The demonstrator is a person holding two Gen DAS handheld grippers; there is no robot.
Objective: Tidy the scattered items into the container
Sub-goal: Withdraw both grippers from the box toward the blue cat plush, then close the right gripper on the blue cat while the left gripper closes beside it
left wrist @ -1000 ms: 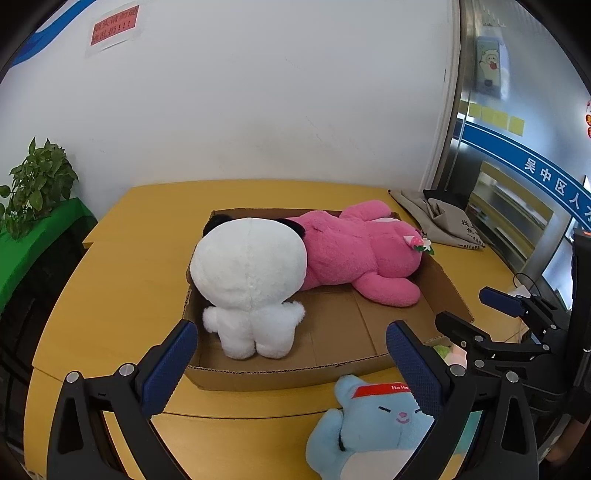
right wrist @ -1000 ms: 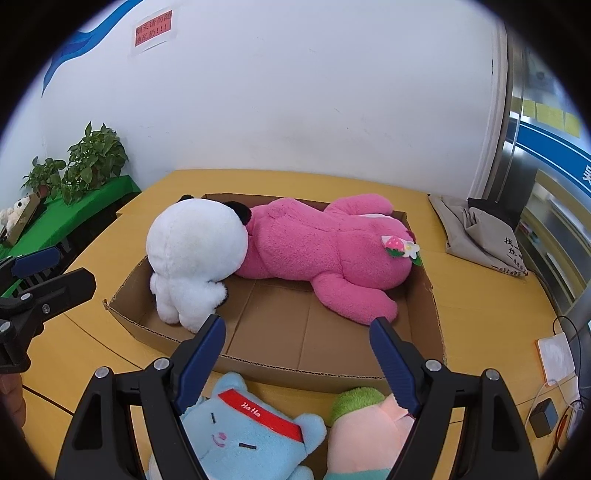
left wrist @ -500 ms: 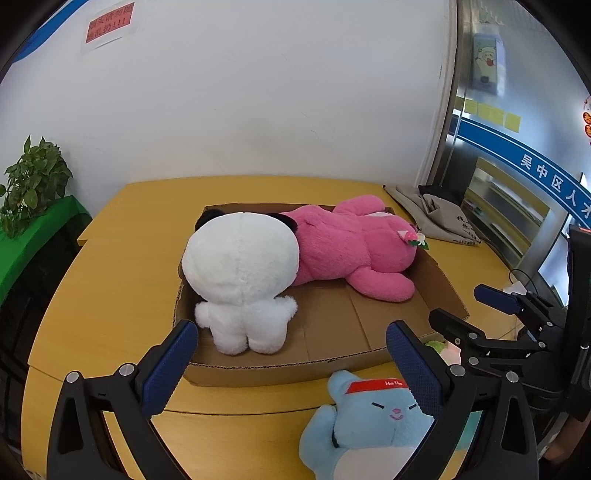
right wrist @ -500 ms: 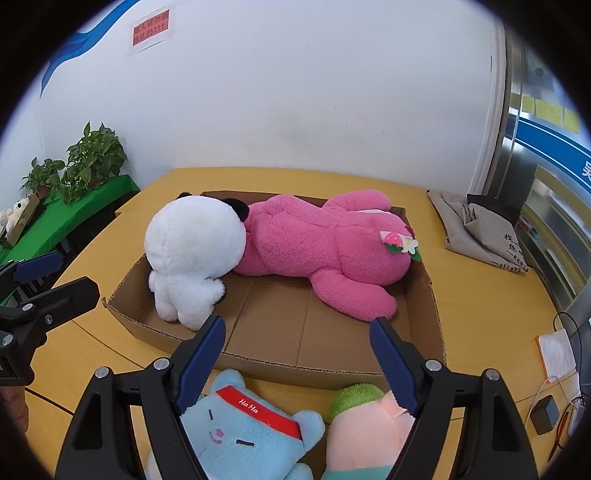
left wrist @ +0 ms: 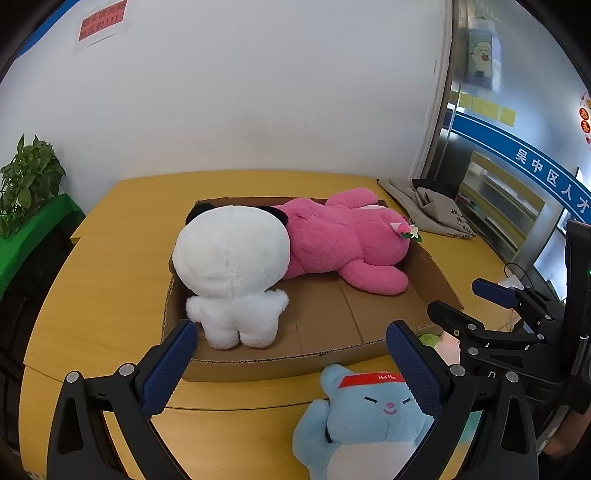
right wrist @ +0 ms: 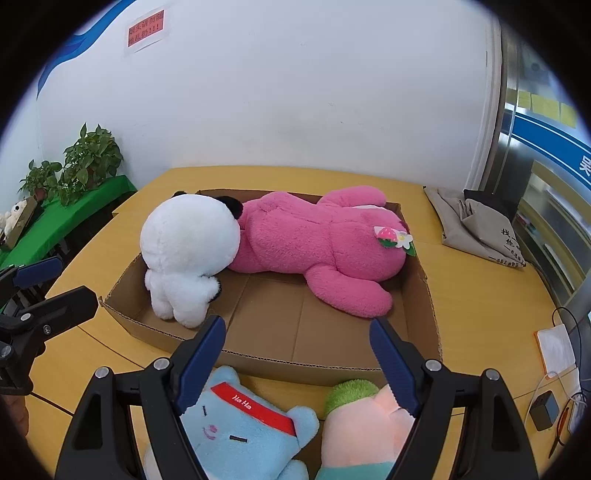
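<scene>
Hovering over the near edge of the yellow bench [left wrist: 122, 236]: both claws spread wide, nothing between the fingers. Left claw [left wrist: 291, 363] sits above the near wall of the cardboard box [left wrist: 280, 363]; right claw [right wrist: 297, 363] is above the same wall, further toward the bench's right side.

Box is a shallow open tray in mid-bench. Inside: white plush [right wrist: 188, 251] with black ears at the left end, pink plush [right wrist: 317, 243] lying along the far wall, head with a strawberry-flower clip [right wrist: 393, 236] toward the right end. The two touch. Near-right part of the box floor is bare cardboard.

Outside the box, on the bench against its near wall: blue plush [right wrist: 236, 435] with a red "Ha Ha" headband, and just to its right, touching it, a peach plush with green tuft [right wrist: 365, 417]. In the left wrist view the peach one is mostly hidden behind the right claw's frame.

Surroundings: grey cloth bag [right wrist: 476, 229] at the far right edge of the bench; white pad, cables and a small dark cube [right wrist: 545, 408] at the near right corner. Potted plants [right wrist: 90, 162] on a green-covered shelf off to the left. Red notice [right wrist: 146, 27] on the white wall.
</scene>
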